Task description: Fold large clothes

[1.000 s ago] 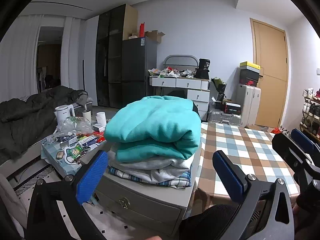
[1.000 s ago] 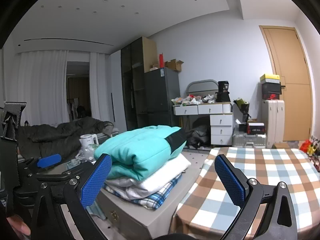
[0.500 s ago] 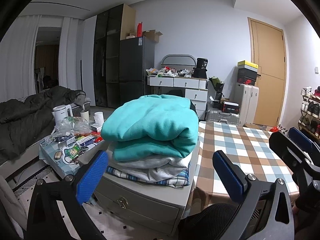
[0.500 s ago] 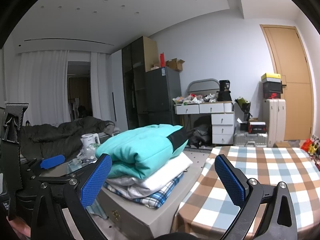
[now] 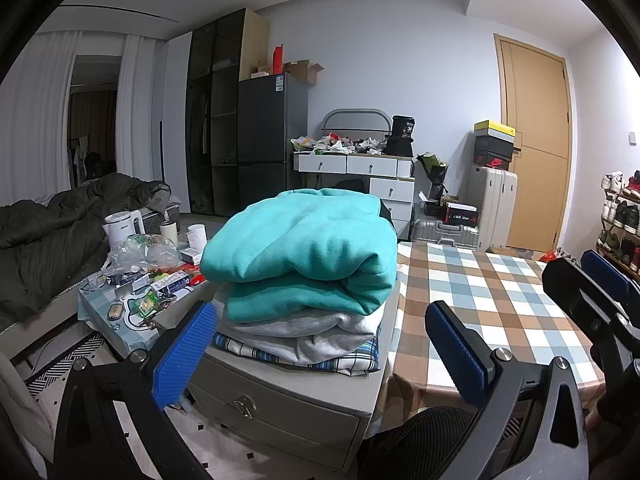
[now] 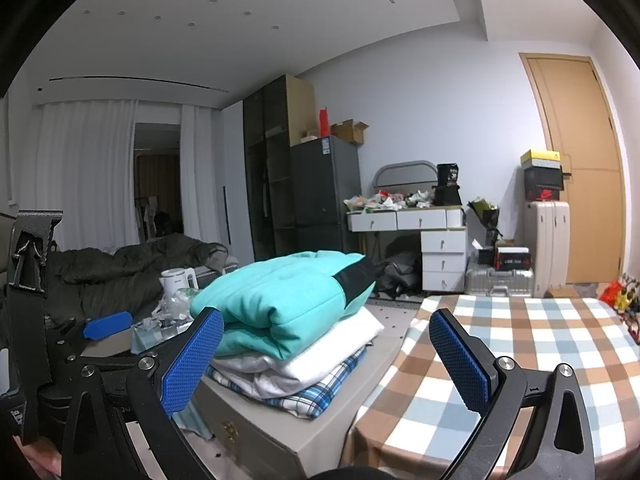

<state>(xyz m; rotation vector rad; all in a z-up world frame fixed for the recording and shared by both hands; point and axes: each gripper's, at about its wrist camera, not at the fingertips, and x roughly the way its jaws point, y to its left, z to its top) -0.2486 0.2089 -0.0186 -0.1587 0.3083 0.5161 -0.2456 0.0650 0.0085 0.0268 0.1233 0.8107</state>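
A folded teal garment tops a stack with a white-grey folded piece and a blue plaid one on a grey drawer unit. My left gripper hangs open in front of the stack, nothing between its blue pads. My right gripper is open too, held near the stack's right side, empty. The right gripper's fingers show at the right edge of the left wrist view; the left gripper's blue pad shows at the left of the right wrist view.
A table with a brown, blue and white checked cloth stands right of the stack. A cluttered low table with a white kettle is at left, beside a dark duvet. Behind are a fridge, a white desk, suitcases and a door.
Both views have shifted slightly; the stack sits a little lower and nearer in the left wrist view. Both grippers stay open and empty.
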